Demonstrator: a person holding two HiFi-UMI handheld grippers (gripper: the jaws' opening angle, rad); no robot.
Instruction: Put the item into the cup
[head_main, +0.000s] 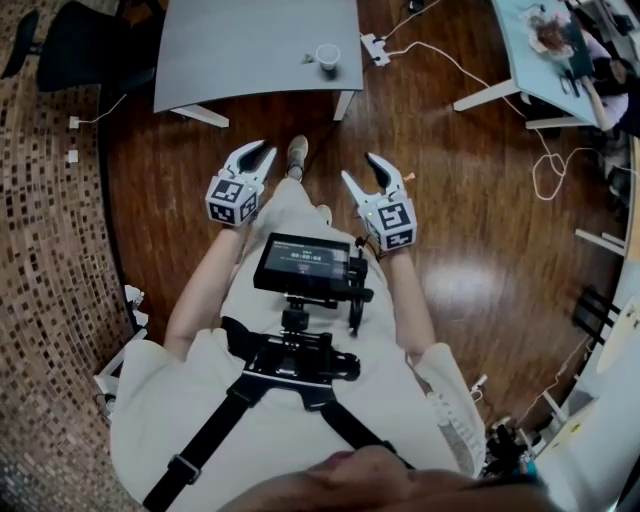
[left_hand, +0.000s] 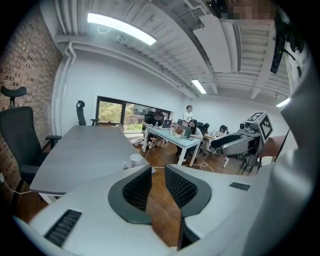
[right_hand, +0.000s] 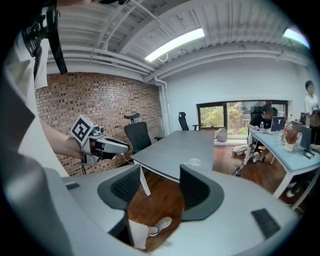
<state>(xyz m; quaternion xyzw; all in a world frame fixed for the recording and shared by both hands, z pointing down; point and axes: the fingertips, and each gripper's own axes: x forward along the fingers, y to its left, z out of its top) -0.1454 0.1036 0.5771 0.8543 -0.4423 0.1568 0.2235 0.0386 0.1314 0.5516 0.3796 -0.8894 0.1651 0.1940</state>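
Observation:
A white paper cup (head_main: 327, 56) stands near the front edge of a grey table (head_main: 230, 50), with a small dark item (head_main: 308, 59) just left of it. Both of my grippers hang over the wooden floor, well short of the table. The left gripper (head_main: 256, 150) is open with only floor showing between its pads. Open too is the right gripper (head_main: 358, 165), with nothing in it. In the left gripper view the cup (left_hand: 135, 160) and item (left_hand: 125, 164) sit just beyond my left gripper (left_hand: 158, 176). The right gripper view has the cup (right_hand: 194, 162) far past my right gripper (right_hand: 160, 181).
A black office chair (head_main: 80, 40) stands left of the table. White cables and a power strip (head_main: 375, 48) lie on the floor at its right. A second desk (head_main: 560, 60) with people is at the far right. A chest-mounted screen (head_main: 305, 265) sits below the grippers.

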